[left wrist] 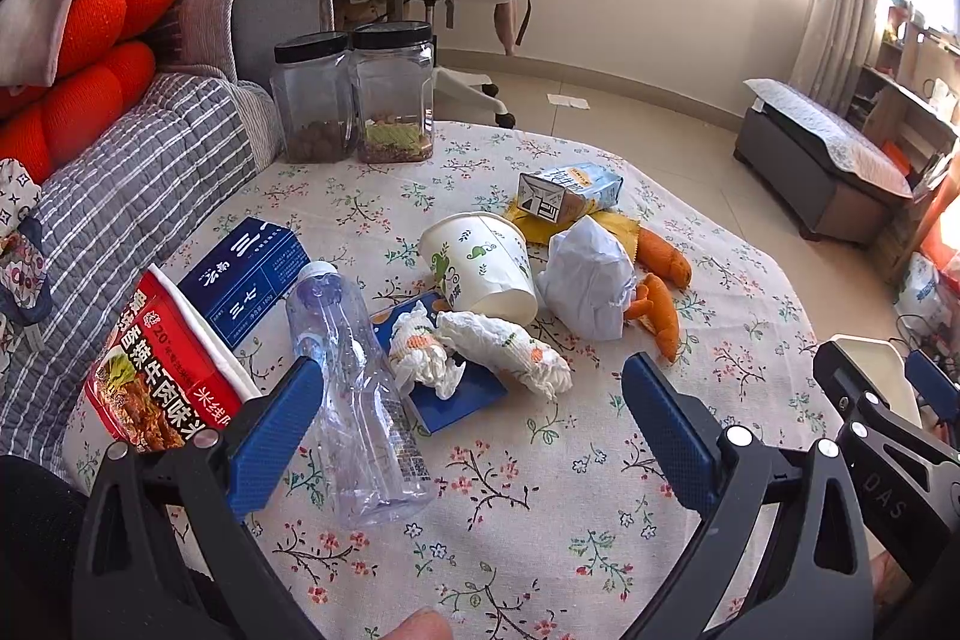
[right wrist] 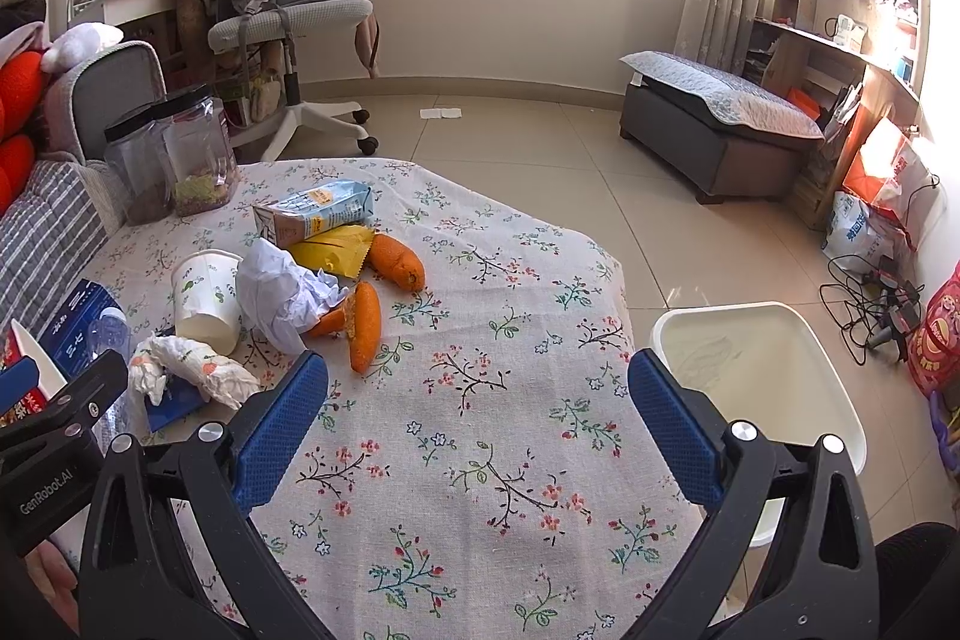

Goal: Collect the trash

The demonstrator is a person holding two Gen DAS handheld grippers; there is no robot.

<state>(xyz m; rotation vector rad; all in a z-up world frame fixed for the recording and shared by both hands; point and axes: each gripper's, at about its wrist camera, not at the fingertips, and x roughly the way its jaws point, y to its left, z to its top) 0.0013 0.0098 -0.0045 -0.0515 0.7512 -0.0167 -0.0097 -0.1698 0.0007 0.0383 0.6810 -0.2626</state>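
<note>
Hovering over the floral-clothed surface (left wrist: 540, 490), left tool (left wrist: 474, 424) released, blue fingers (left wrist: 276, 430) spread wide and grasping nothing. Lying between and just beyond those fingers: an empty clear plastic bottle (left wrist: 360, 400) on its side, touching the left finger. Resting just past it, crumpled printed tissues (left wrist: 480, 346) on a flat blue packet (left wrist: 456, 394). Tipped over behind them, a paper cup (left wrist: 480, 262), with a crumpled white wrapper (left wrist: 588, 280) beside it and orange peels (left wrist: 660, 280) touching that wrapper. Farther back, a light-blue milk carton (left wrist: 570, 190) lying over a yellow sachet (left wrist: 606, 226). At the left edge, a red noodle packet (left wrist: 150, 376) and a dark blue box (left wrist: 252, 268).

Hanging above bare cloth nearer the right side, right tool (right wrist: 480, 424) likewise released and empty. Standing on the floor just beside the surface's right edge, a white bin (right wrist: 762, 370), open-topped, nothing visible inside.
</note>
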